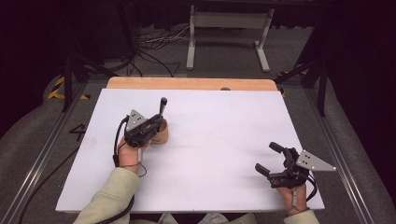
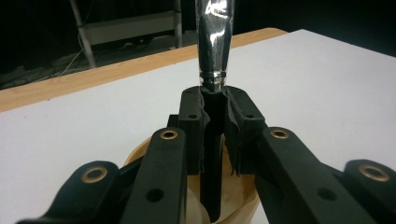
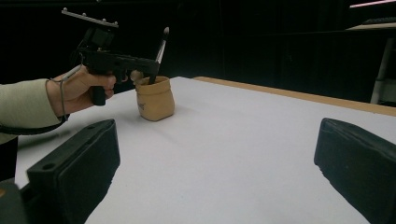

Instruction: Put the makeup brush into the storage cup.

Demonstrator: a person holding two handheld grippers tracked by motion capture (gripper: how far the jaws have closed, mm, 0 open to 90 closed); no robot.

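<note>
A small tan pouch (image 1: pixel 161 136) stands upright on the white board (image 1: pixel 210 135), left of centre. A brush (image 1: pixel 163 106) with a black handle and shiny silver ferrule (image 2: pixel 215 42) rises from it, slightly tilted. My left gripper (image 1: pixel 156 125) is shut on the brush's black handle just above the pouch's mouth (image 2: pixel 238 186), with the pads (image 2: pixel 192 112) pressed on both sides. From the right gripper view, the left gripper (image 3: pixel 152 70), the brush (image 3: pixel 161 51) and the pouch (image 3: pixel 155 99) are seen far off. My right gripper (image 1: pixel 267 157) rests open near the board's front right corner, nothing between its jaws (image 3: pixel 217 149).
A wooden strip (image 1: pixel 187 83) borders the board's far edge. Beyond the table stand a white metal frame (image 1: pixel 229 21) and cables on a grey floor. Metal rails (image 1: pixel 44 154) run along both sides of the table.
</note>
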